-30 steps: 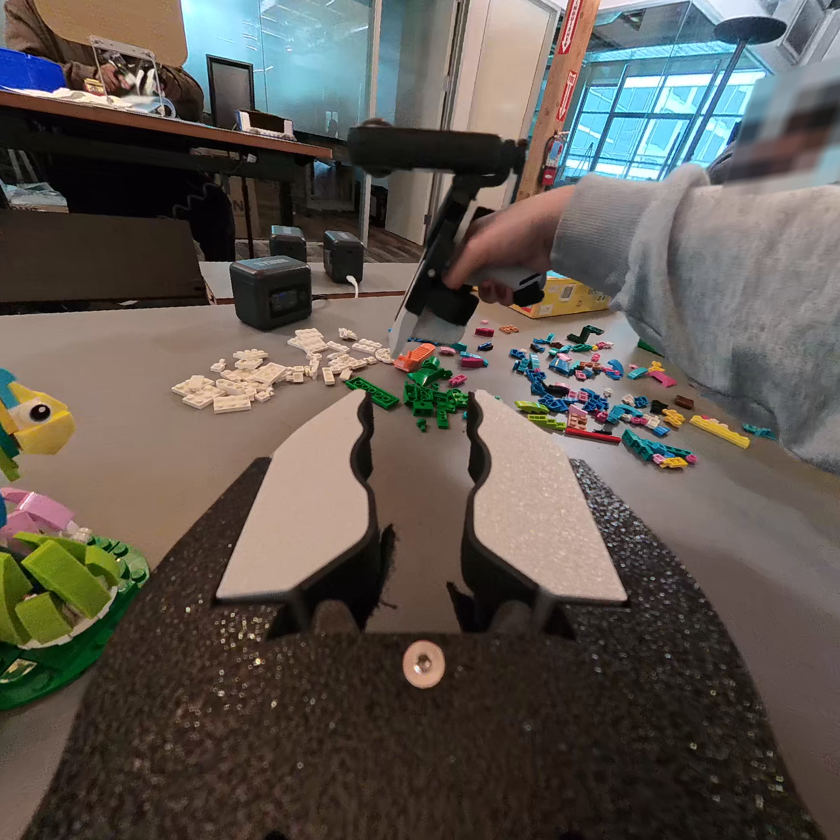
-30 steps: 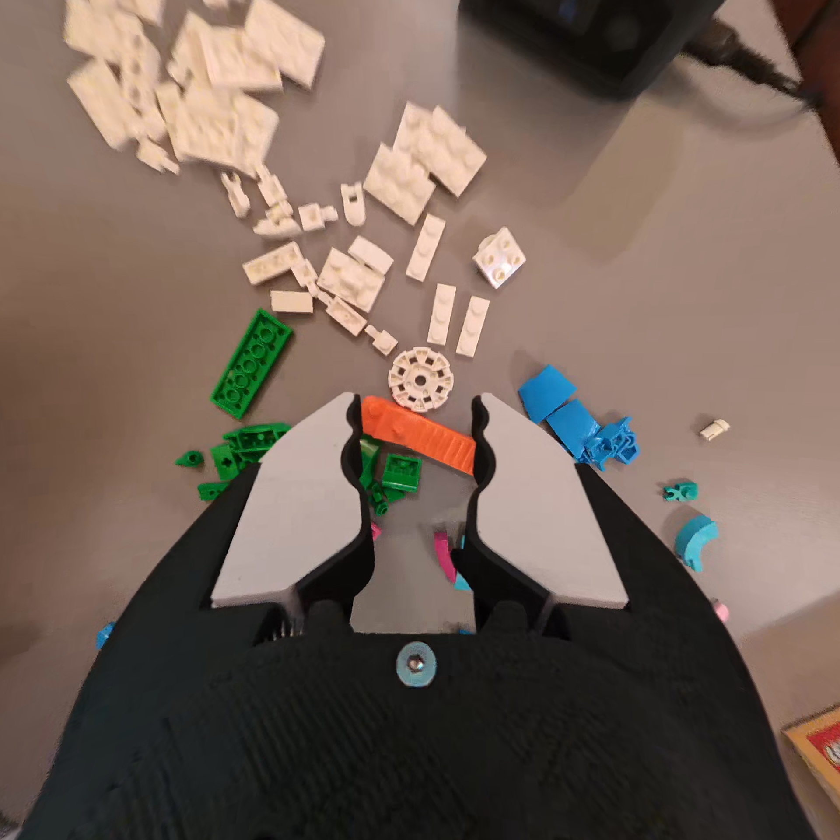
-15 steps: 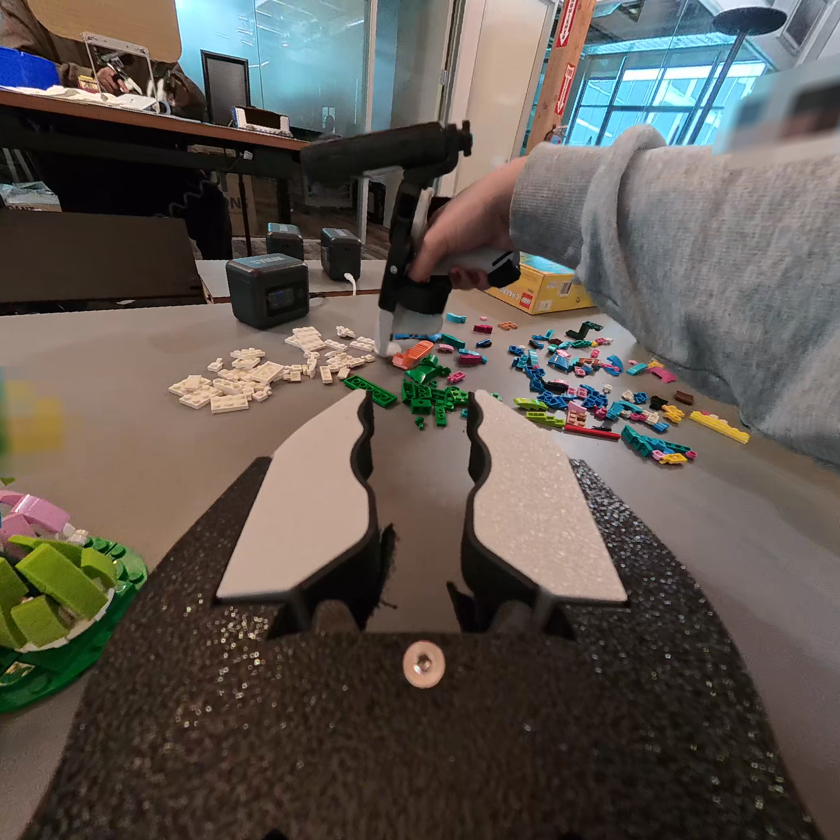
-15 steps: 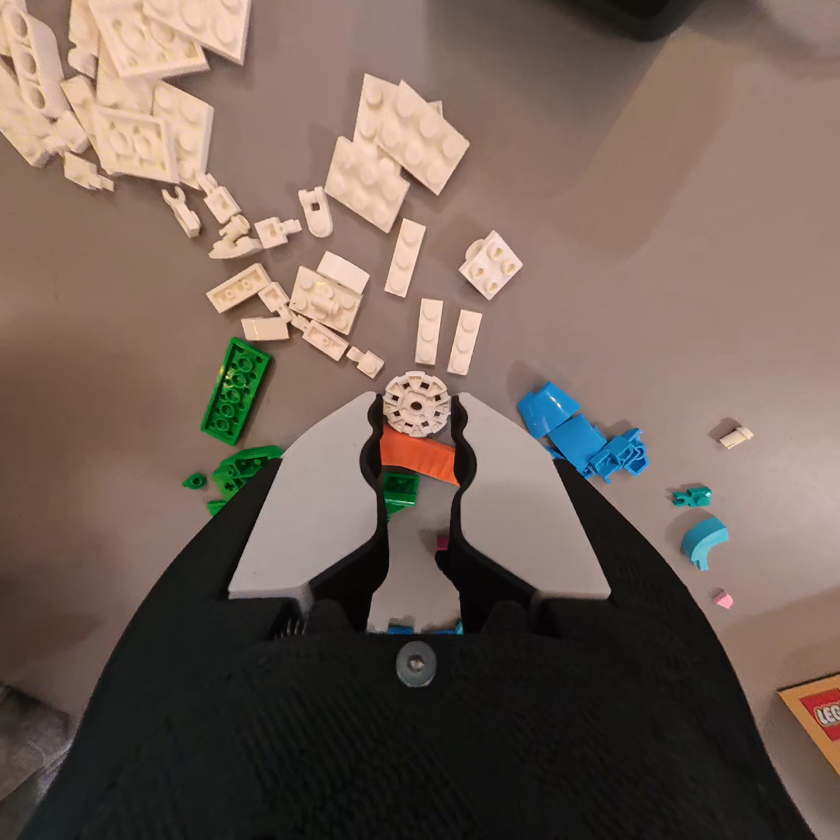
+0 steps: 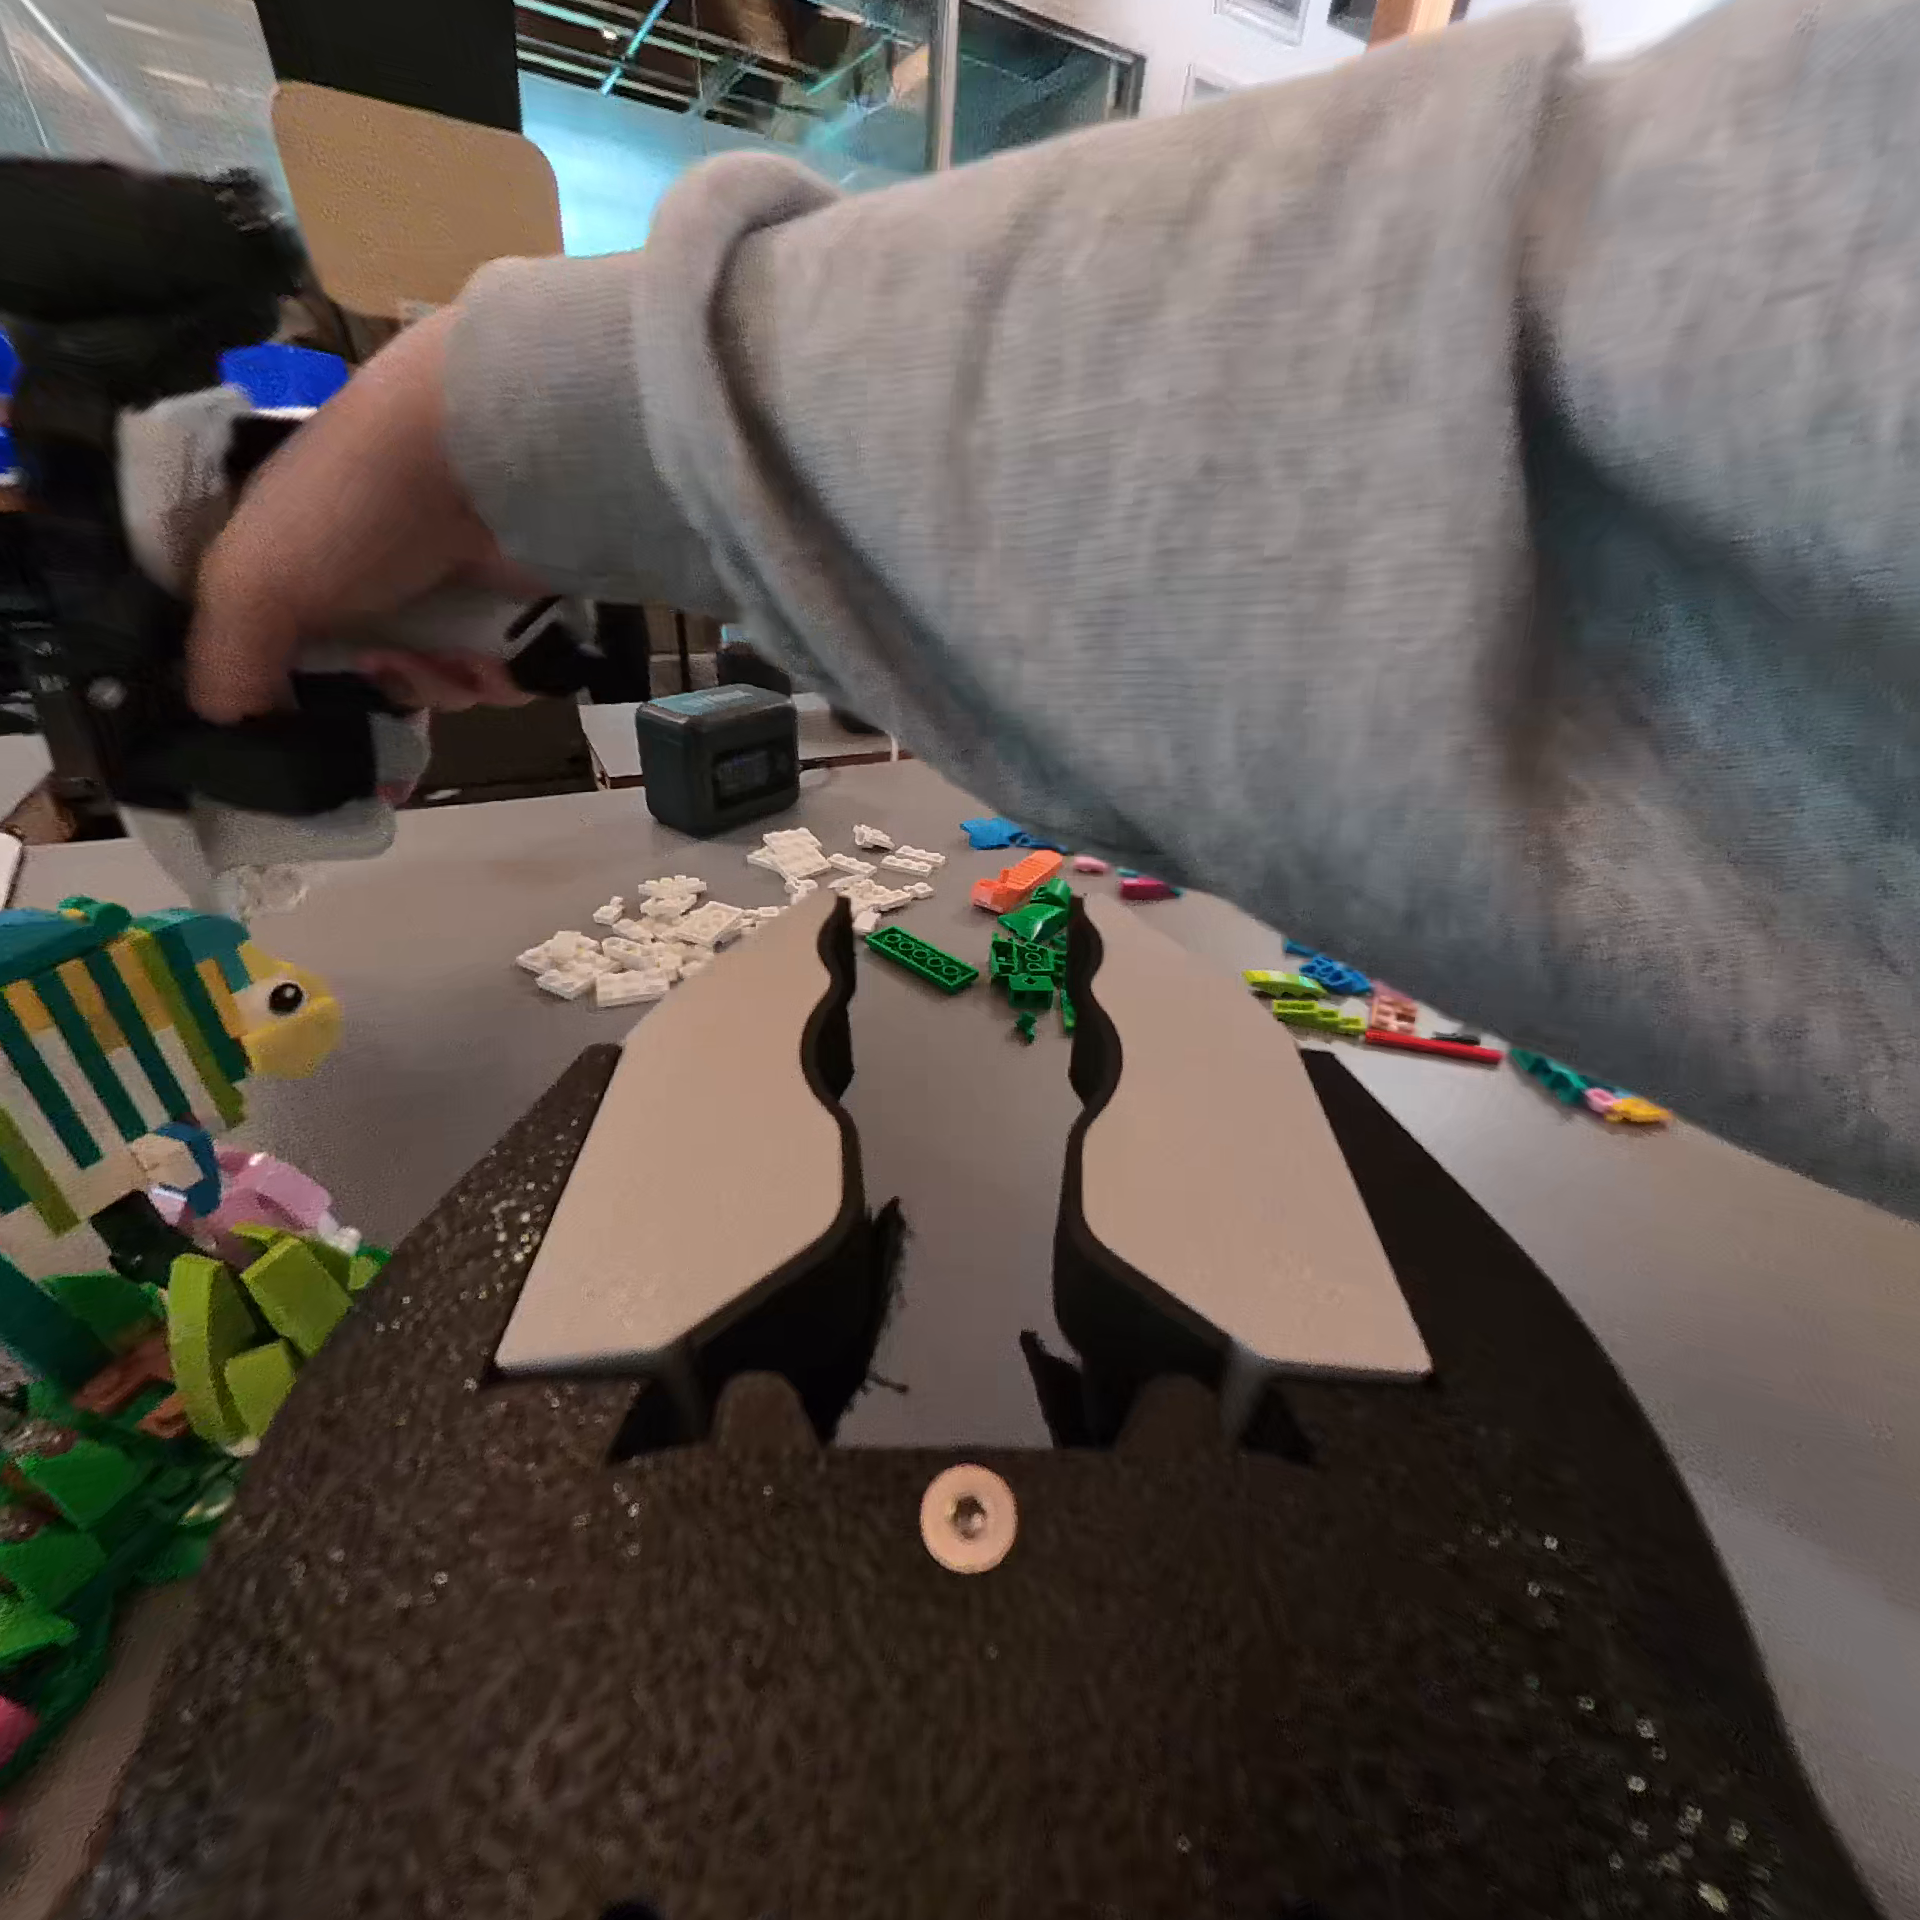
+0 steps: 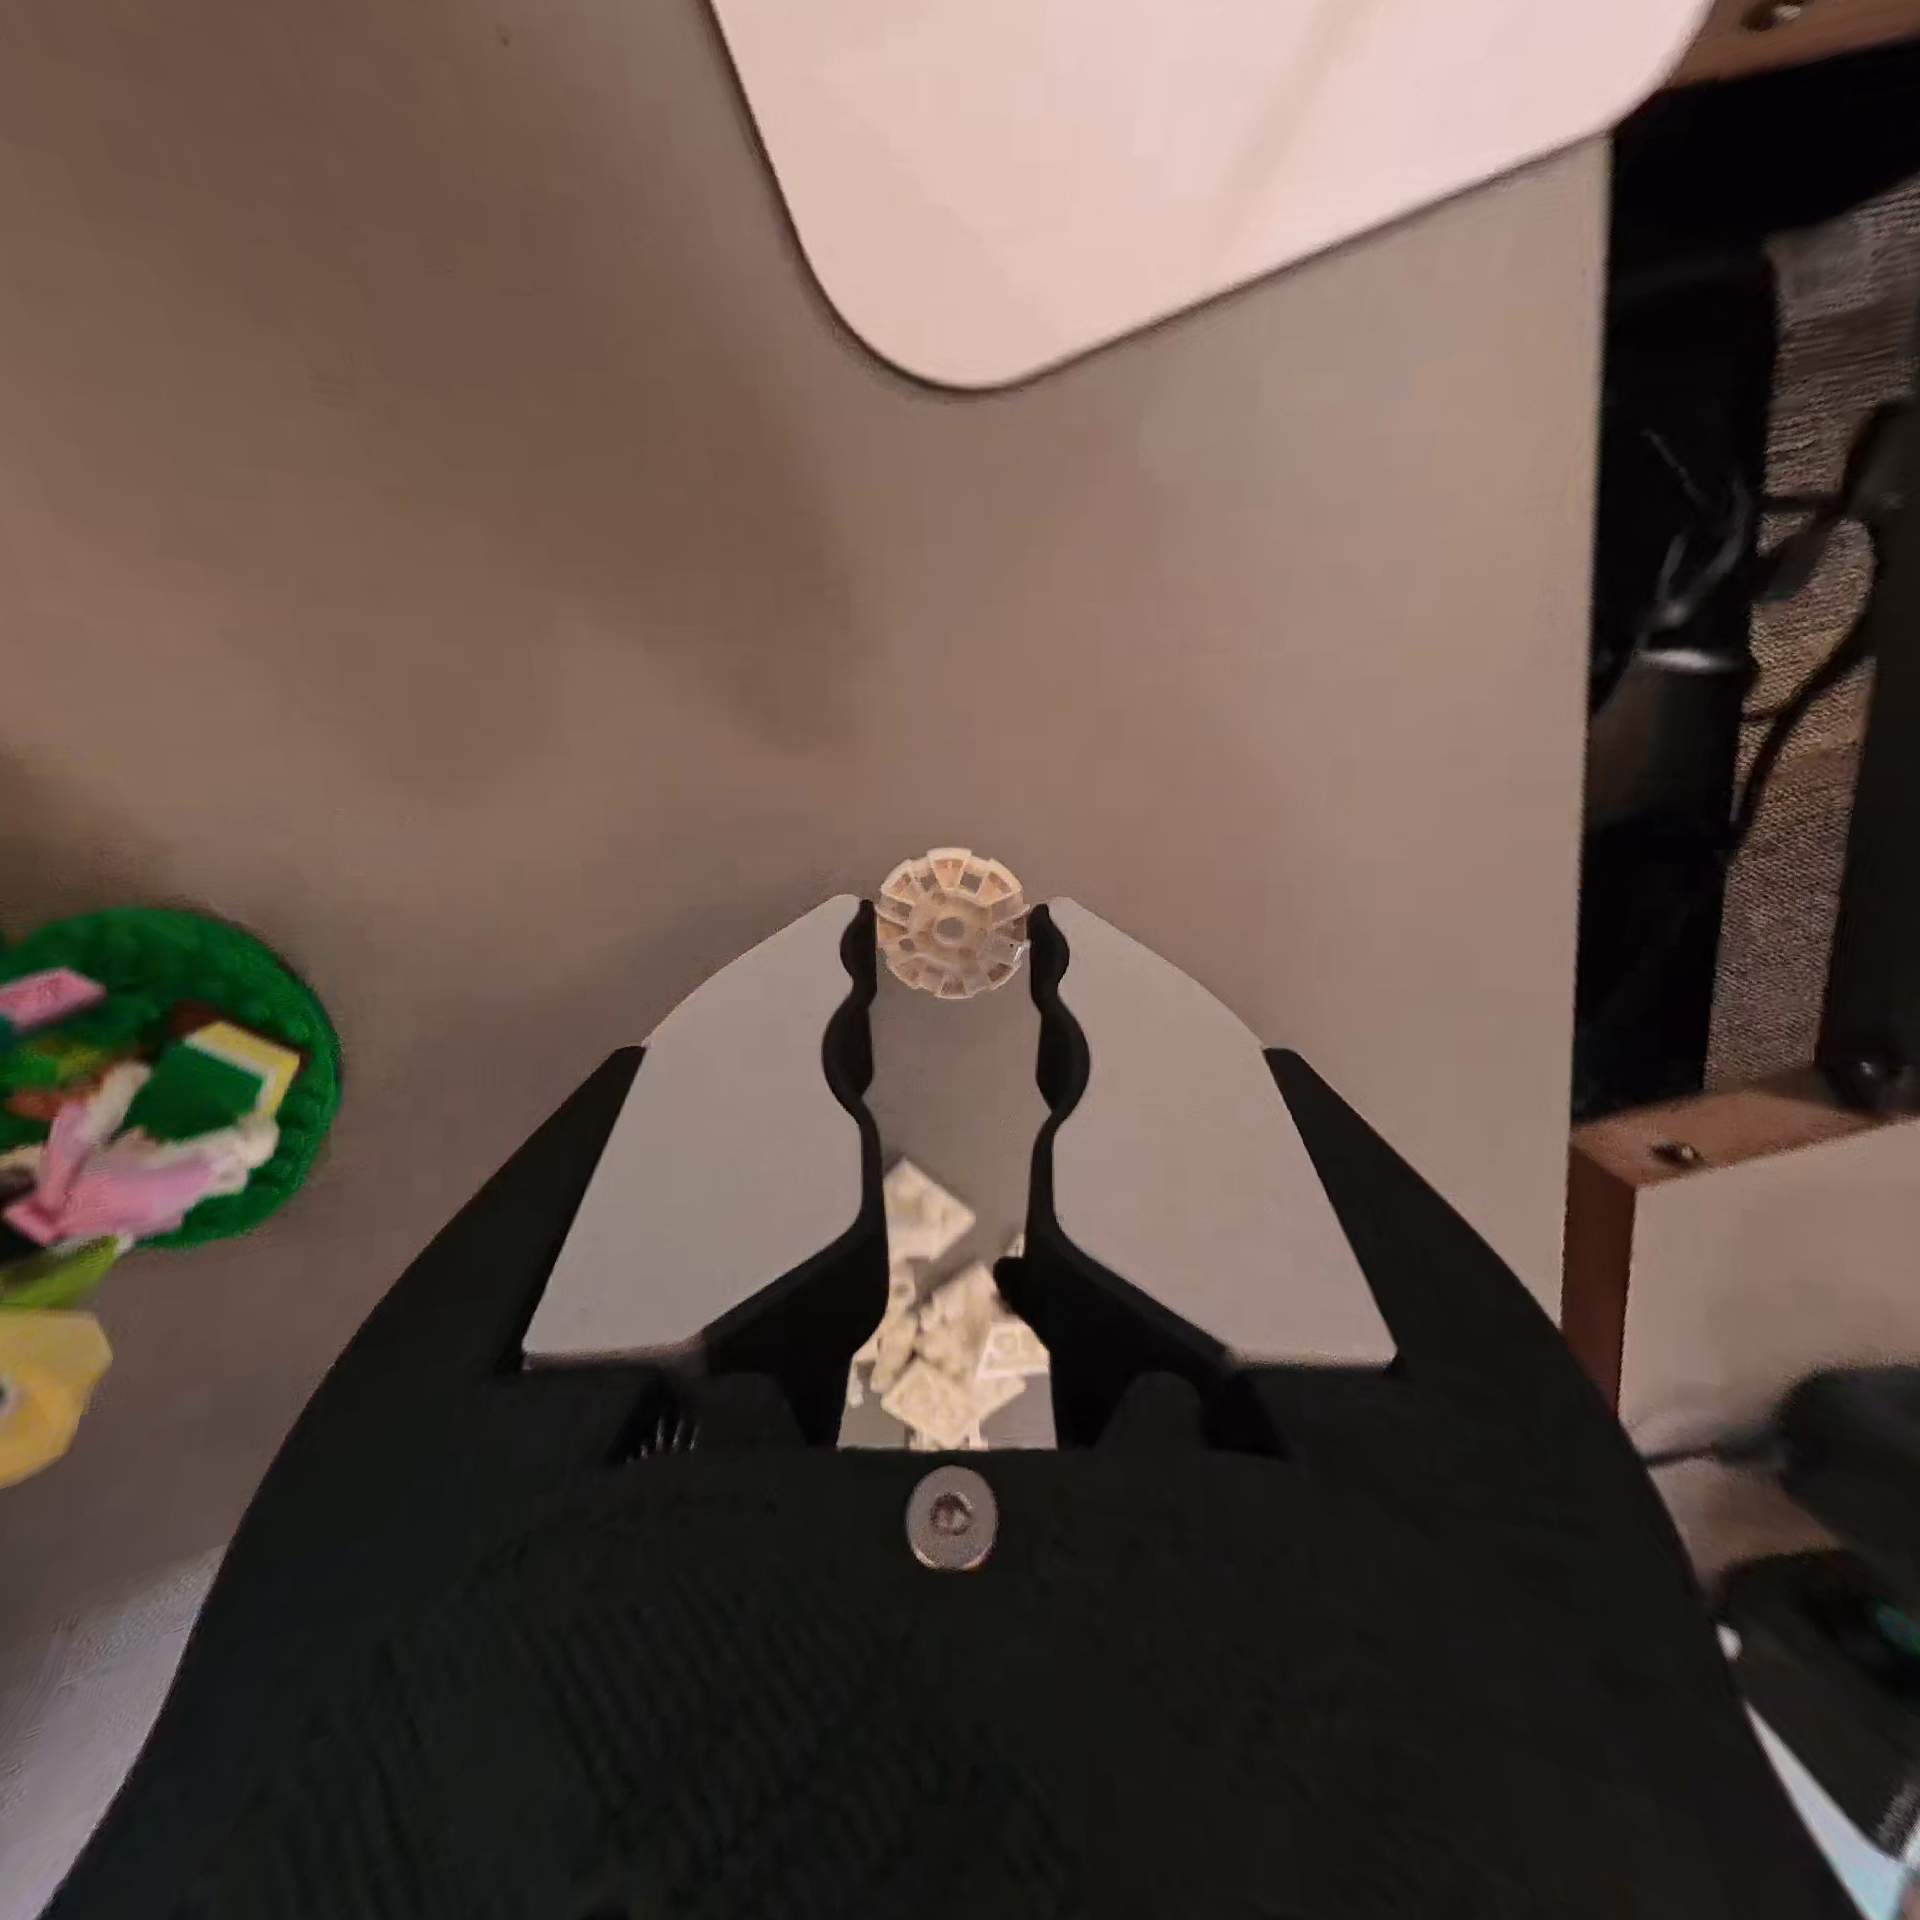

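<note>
The right tongs (image 6: pixel 951 920) pinch one small white round spoked piece (image 6: pixel 951 935) between their fingertips, both pads pressed to its rim, lifted clear above the grey table (image 6: pixel 520 520). Below them, seen through the gap between the fingers, lies a heap of white plates (image 6: pixel 940 1340). To the left stands one round green brick base (image 6: pixel 208 1049) with pink and yellow parts on it.

The left tongs (image 5: pixel 961 925) are spread with nothing between them, low over the same table (image 5: pixel 447 1039). Ahead of them lie one long green plate (image 5: pixel 922 958), a cluster of small green pieces (image 5: pixel 1029 966), one orange piece (image 5: pixel 1016 878), and a scatter of white plates (image 5: pixel 665 935), too many and too small to count surely. Farther right are mixed blue, lime, pink and red pieces (image 5: pixel 1382 1013). One striped brick fish (image 5: pixel 135 1029) with a yellow snout rises at the left over green leaves (image 5: pixel 239 1330). One dark box-shaped device (image 5: pixel 717 756) sits at the table's far edge.

A hand (image 5: pixel 343 561) in a grey sleeve (image 5: pixel 1143 520) crosses the left wrist view, gripping the other tool's handle. Behind are glass partitions and a tan chair back (image 5: pixel 416 187).
</note>
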The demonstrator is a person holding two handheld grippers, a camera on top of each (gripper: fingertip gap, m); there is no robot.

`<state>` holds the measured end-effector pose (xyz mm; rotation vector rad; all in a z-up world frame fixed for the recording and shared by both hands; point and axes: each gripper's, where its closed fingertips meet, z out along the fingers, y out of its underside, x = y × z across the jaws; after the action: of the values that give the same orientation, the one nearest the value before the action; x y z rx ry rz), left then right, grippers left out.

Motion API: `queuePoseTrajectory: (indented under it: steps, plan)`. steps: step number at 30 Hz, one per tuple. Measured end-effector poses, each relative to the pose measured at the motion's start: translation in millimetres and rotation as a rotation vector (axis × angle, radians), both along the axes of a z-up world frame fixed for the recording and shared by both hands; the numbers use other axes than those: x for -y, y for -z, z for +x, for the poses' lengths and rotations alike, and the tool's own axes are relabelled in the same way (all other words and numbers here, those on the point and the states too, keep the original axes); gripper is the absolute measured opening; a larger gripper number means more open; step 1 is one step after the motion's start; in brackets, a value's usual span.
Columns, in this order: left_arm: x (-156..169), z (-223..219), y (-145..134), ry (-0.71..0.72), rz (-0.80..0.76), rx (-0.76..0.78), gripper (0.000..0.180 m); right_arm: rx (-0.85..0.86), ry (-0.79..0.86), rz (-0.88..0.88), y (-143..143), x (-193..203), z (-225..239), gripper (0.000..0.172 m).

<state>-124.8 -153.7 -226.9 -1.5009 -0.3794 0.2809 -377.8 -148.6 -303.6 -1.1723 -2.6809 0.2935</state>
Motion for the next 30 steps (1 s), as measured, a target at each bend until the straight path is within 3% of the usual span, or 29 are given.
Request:
queuePoseTrajectory:
  steps: [4, 13, 18, 25, 30]
  plan:
    - [-2, 1, -1, 0.008, 0.002, -0.002, 0.038, 0.052, -0.039, 0.059, 14, 17, -8, 0.027]
    - [-3, -4, 0, 0.014, 0.005, 0.004, 0.038, 0.078, -0.046, 0.102, 27, 13, -10, 0.027]
    - [-5, -6, 1, 0.018, 0.005, 0.013, 0.038, 0.077, -0.089, 0.107, 5, -17, 7, 0.050]
    - [-6, -4, 4, 0.033, 0.006, 0.018, 0.038, 0.121, -0.449, -0.011, 11, -42, 72, 0.045]
    - [-6, -3, 5, 0.039, 0.006, 0.026, 0.038, 0.133, -0.501, 0.062, 26, -54, 83, 0.039]
